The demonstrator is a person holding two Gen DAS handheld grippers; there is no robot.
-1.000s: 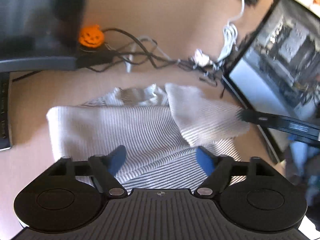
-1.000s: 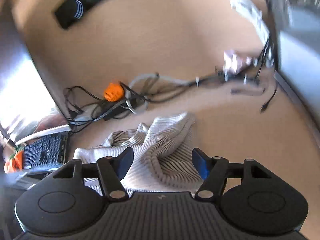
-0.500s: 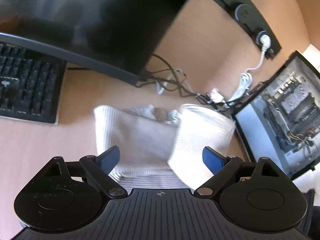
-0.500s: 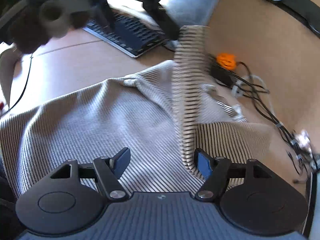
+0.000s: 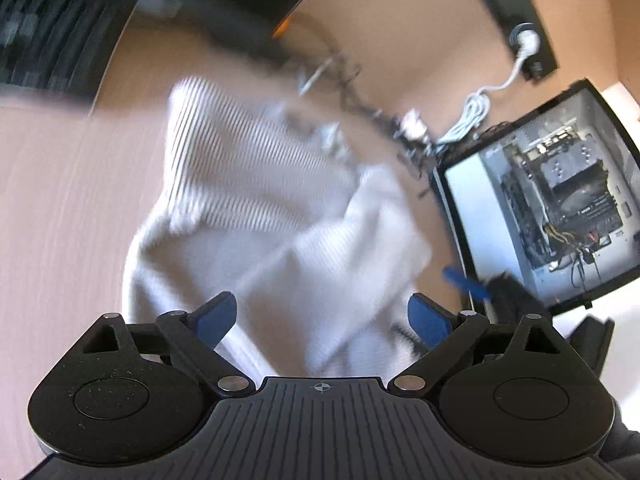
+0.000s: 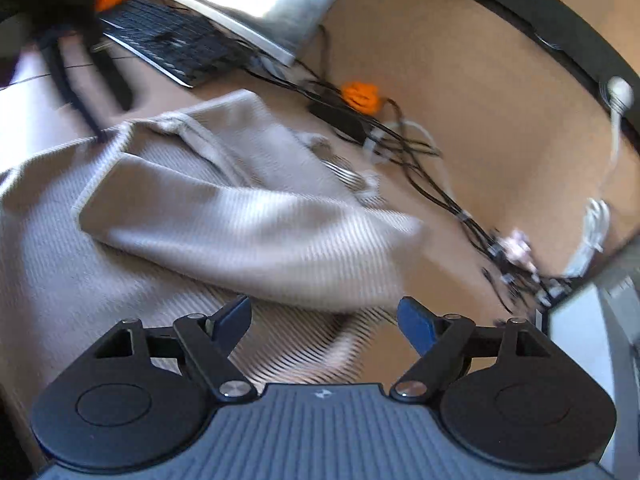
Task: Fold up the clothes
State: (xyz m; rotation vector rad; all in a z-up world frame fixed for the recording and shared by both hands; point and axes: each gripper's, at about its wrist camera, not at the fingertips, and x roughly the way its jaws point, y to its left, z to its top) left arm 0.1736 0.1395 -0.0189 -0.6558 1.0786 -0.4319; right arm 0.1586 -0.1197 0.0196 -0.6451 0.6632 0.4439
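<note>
Gaping empty over the striped sweater (image 5: 256, 216), both claws; orange pumpkin (image 6: 360, 97) clear only in right view

Ahead of the left tongs (image 5: 322, 316) lies a ribbed knit cloth sweater (image 5: 256, 184), soft and matt, on a smooth wood-look tabletop (image 5: 60, 200). The tongs' bodies are matt black plastic with blue pads (image 6: 414, 320).

Bare desk (image 5: 60, 216) lies open at left; tangled cables (image 6: 404, 148), keyboard (image 6: 172, 44) and PC case (image 5: 560, 196) crowd the upper frame and right.
</note>
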